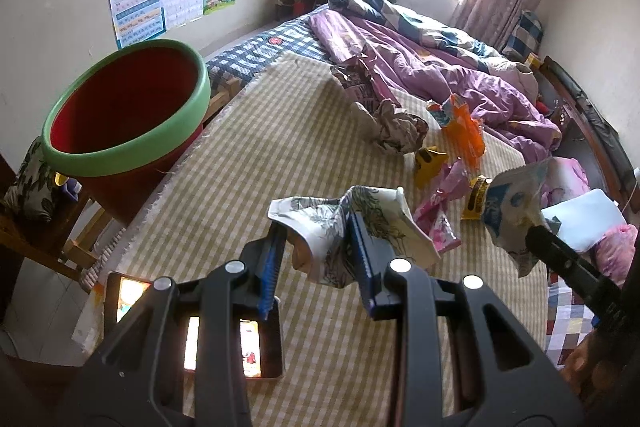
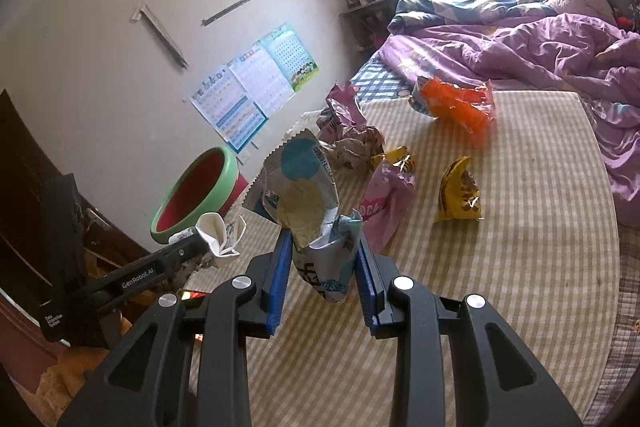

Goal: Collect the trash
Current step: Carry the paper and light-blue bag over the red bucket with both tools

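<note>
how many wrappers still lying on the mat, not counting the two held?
6: grey-purple bag by the far edge, crumpled paper before it, orange wrapper near the quilt, small yellow wrapper, pink bag, yellow-brown packet. More may hide behind the held ones.

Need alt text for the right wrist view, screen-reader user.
The right gripper is shut on a crumpled white-and-blue snack bag above a beige checked mat strewn with wrappers. At left, the left gripper holds a crumpled white paper near a red bin with a green rim.
</note>
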